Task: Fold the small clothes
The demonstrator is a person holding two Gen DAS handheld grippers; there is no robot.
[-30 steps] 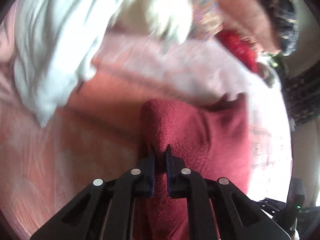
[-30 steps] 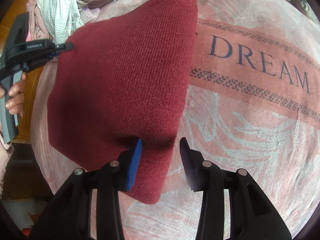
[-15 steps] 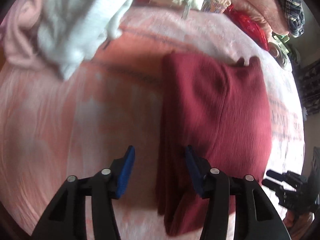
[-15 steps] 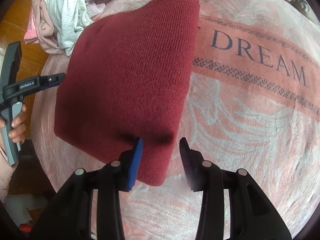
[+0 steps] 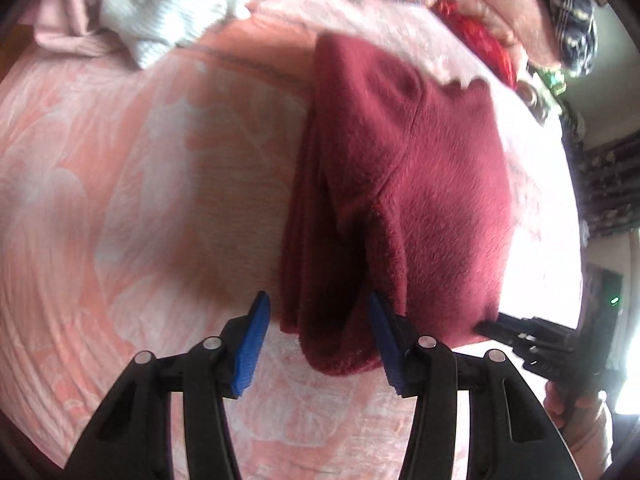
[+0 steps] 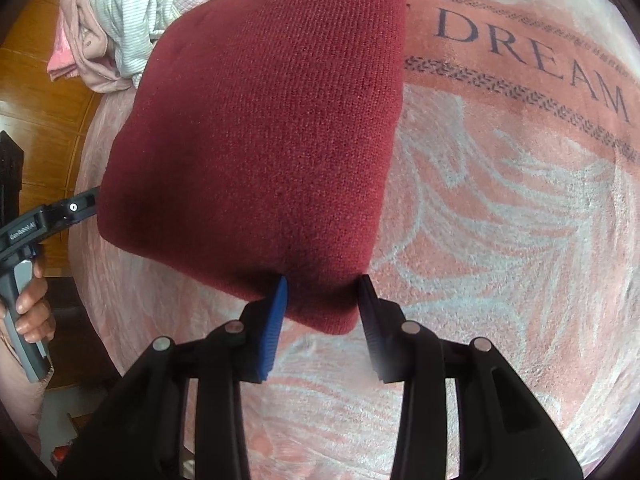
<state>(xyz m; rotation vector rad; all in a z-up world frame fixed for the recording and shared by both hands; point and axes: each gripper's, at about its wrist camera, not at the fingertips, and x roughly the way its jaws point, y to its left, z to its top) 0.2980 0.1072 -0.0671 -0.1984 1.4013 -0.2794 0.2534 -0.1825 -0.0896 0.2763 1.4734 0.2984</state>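
**Q:** While both grippers sit this close, where's the sweater [image 6: 264, 120] relative to the jaws?

**A:** It's lying folded on the pink blanket [image 6: 500, 208], the one with DREAM [image 6: 532, 56] printed on it. The right gripper [image 6: 322, 294] has its jaws apart, one on each side of the sweater's near corner, and the blue pad [image 6: 276, 320] looks to be touching the knit. Not clamped though. In its own view the left gripper [image 5: 316, 312] is also spread, with the folded edge of the sweater [image 5: 400, 200] hanging between the jaws. I can't tell if it's touching there, that shot is blurry.

**Q:** Which way does it point?

**A:** Long axis runs away from the right gripper, narrowing toward the far end, which points up toward the top of the blanket. The layered fold edges face the left gripper. A laundry pile [image 6: 116, 16] sits beyond it at the upper left, apart from the sweater.
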